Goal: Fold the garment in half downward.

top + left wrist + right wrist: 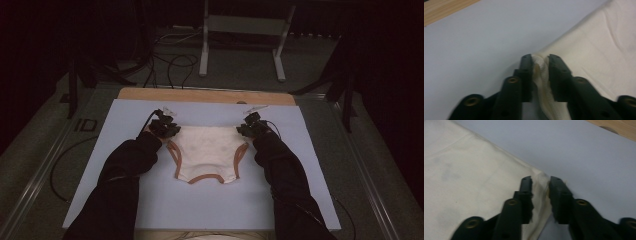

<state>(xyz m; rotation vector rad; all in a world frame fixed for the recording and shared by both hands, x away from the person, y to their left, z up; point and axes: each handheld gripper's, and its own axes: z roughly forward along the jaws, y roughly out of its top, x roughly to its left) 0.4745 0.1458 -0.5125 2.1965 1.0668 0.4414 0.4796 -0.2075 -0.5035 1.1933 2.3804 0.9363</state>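
Releasing: you have each far corner of the cream garment (206,152) between slackened jaws, left gripper (540,65), right gripper (541,186).
Next: lift both clear of the blue mat (150,200).

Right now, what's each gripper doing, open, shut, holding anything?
Left gripper: jaws slightly parted, a bunched corner of the cream garment between them.
Right gripper: the same at the garment's other corner.

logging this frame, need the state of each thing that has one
cream cloth garment with brown trim: flat on the blue mat, far corners bunched between jaws
left gripper: jaws slightly apart, corner fold between them
right gripper: jaws slightly apart, corner between them
pale blue mat: flat on the table
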